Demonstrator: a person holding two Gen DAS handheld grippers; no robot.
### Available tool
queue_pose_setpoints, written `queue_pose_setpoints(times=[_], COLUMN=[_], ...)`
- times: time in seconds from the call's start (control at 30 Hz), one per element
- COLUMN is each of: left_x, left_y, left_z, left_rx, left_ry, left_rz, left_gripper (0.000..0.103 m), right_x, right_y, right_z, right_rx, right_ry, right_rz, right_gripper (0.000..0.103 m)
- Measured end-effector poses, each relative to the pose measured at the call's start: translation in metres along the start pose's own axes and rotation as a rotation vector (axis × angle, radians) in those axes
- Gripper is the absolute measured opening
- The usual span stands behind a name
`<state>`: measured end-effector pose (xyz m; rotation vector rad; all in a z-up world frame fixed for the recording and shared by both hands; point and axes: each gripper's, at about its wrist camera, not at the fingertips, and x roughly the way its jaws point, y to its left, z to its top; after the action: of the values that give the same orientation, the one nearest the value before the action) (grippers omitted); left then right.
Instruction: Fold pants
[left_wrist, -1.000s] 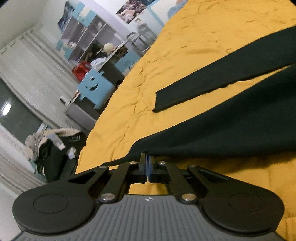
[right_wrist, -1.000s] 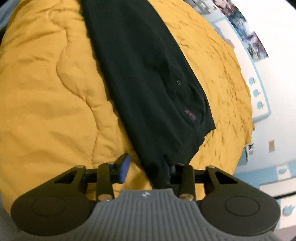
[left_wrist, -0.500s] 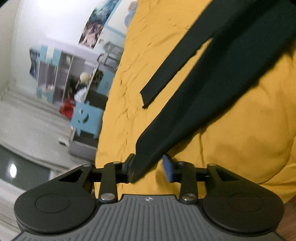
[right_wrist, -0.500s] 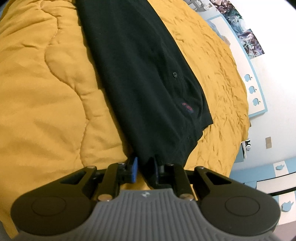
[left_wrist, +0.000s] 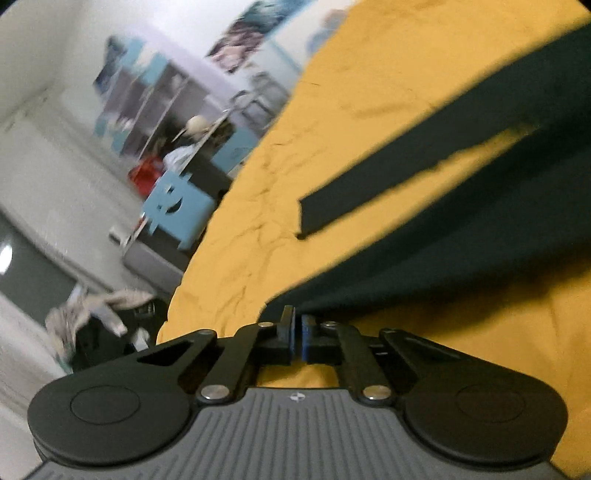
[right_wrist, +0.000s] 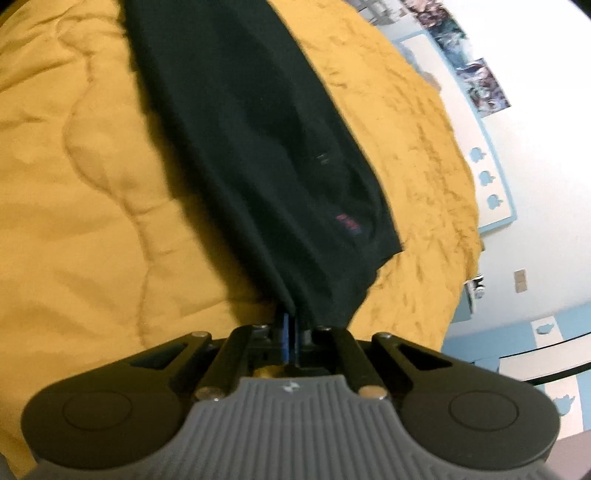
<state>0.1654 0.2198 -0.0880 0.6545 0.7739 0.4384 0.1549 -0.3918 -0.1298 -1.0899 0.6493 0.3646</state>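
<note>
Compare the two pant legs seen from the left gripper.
The far leg lies flat on the yellow comforter, its cuff free; the near leg is pinched at its end in the left gripper, jaws shut. The far one looks narrower. Both are dark fabric.

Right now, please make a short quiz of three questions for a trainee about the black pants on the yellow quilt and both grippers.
1. True or false: the right gripper is shut on the black pants.
2. What does the left gripper pinch: A) yellow quilt, B) pant-leg hem, C) nothing?
3. Fill in: the other pant leg lies ___ on the quilt.

Key: 1 true; 2 B; 3 flat.
</note>
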Motion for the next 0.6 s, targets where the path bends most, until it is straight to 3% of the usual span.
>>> queue_pose_setpoints(times=[0.17, 0.3, 0.6], left_x=[0.006, 0.018, 0.076], left_y=[0.034, 0.053, 0.039], left_z=[0.034, 0.064, 0.132], left_rx=[-0.202, -0.297, -0.316], left_ry=[0.03, 0.068, 0.149], left_rz=[-0.03, -0.03, 0.014], left_gripper=[0.002, 0.001, 0.001], right_x=[-0.001, 0.015, 0.112], right_y=[-0.045, -0.087, -0.155], right_z=[0.018, 0.039, 0.093], right_rx=[0.148, 0.233, 0.327], right_ry=[-0.063, -0.088, -0.054], right_rz=[-0.067, -0.098, -0.118], right_gripper=[0.0, 0.0, 0.0])
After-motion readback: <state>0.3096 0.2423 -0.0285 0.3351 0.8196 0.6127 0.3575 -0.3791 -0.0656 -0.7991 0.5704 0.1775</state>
